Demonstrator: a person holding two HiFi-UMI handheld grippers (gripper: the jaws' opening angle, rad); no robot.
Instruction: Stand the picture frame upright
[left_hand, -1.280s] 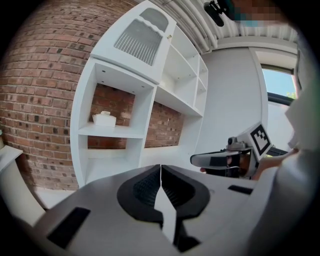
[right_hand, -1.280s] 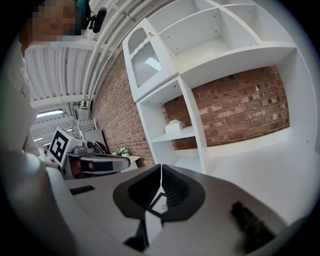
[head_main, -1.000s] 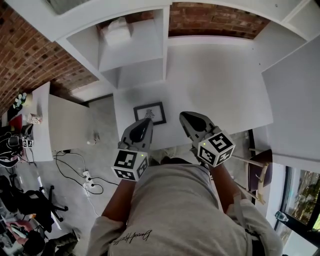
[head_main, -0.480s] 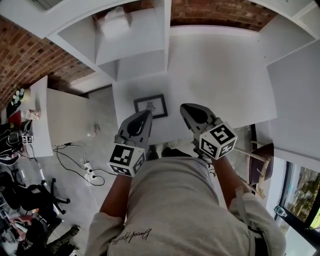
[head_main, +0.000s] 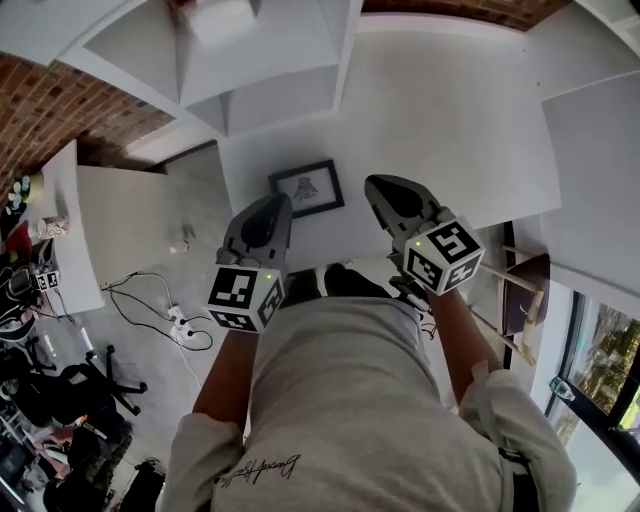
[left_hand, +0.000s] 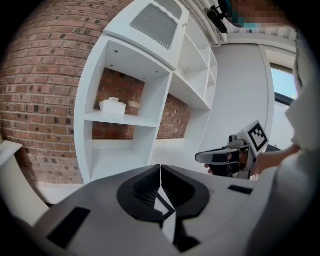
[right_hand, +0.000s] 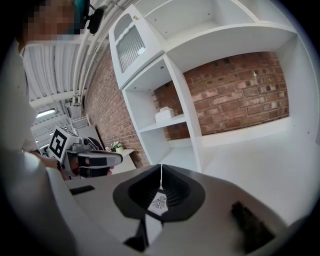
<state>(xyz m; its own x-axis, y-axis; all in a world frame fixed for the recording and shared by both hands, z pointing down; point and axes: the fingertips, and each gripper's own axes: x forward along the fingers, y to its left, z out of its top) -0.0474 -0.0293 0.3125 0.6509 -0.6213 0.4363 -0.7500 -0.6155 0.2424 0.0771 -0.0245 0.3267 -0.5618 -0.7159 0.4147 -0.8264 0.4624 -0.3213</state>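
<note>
Black picture frame (head_main: 308, 186) lies flat near the edge of the white counter (head_main: 440, 120); with fingers pressed together on the empty left gripper (head_main: 282, 201) and right gripper (head_main: 372, 184), a nudge may slide it off.

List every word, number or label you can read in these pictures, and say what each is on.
No text can be read with certainty.
Cursive print on the shirt: too blurred to read.
Drawing in the picture frame: any caption is too small to read.
Patterns on left cube of the left gripper and right cube of the right gripper: black-and-white squares, no words.
</note>
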